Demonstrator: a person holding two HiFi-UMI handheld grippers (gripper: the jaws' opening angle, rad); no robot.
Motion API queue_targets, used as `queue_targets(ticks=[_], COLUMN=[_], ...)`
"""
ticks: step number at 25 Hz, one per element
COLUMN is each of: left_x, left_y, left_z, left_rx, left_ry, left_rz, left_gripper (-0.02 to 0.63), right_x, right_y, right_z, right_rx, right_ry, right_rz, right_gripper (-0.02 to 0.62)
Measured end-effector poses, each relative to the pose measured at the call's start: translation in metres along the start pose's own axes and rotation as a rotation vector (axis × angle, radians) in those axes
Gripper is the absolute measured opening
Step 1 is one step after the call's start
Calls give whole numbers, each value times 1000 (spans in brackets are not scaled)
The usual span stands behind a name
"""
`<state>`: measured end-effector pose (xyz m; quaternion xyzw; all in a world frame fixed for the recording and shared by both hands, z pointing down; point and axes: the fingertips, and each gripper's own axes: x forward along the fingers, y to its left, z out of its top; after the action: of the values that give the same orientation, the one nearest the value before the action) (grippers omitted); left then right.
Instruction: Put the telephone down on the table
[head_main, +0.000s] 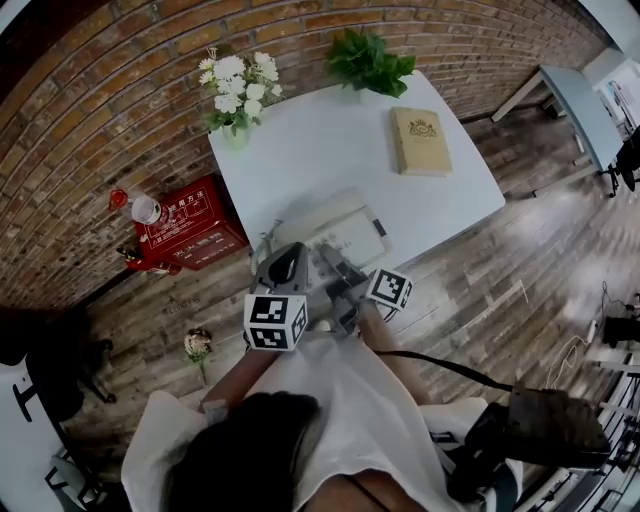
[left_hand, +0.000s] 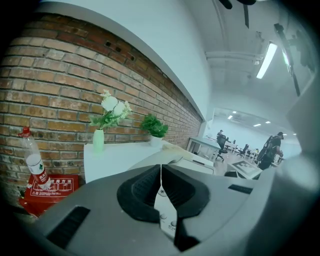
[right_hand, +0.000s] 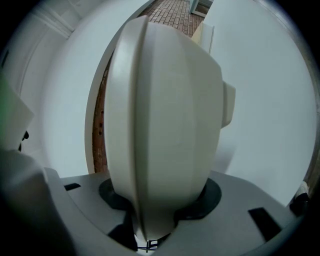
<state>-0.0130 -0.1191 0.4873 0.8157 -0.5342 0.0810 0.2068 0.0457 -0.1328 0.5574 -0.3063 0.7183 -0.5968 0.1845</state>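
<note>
Closest in, the left hand-held gripper (left_hand: 161, 172) has its jaws drawn almost together on a thin cream lip of the telephone (head_main: 335, 232), with keypad buttons showing in the slit. This looks like a light pinch to steady one end. The right hand-held gripper (right_hand: 160, 200) stands wider, clamped around a rounded cream bulk of the same telephone that fills its view. It likely carries most of the weight, so a grip on each side keeps the set level. The telephone sits at the near edge of the white counter (head_main: 330, 150), low over it or already resting; the head view does not settle which. The spot beneath it looks free. Farther back a tan book (head_main: 420, 140) lies flat, well apart from the telephone, and a vase of white flowers (head_main: 235, 95) and a green plant (head_main: 370, 62) stand at the far edge against the brick wall (head_main: 120, 90), out of the way of the placement.
</note>
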Motion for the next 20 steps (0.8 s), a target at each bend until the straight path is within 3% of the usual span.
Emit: queue_targets(ticks=[20], left_x=[24], left_y=[44], left_z=[7], left_rx=[-14], left_ry=[39], left_rz=[-33], left_gripper=[31], right_x=[45], right_y=[-22], right_z=[4], right_rx=[44], right_ry=[-53], right_rz=[-95], right_gripper=[210])
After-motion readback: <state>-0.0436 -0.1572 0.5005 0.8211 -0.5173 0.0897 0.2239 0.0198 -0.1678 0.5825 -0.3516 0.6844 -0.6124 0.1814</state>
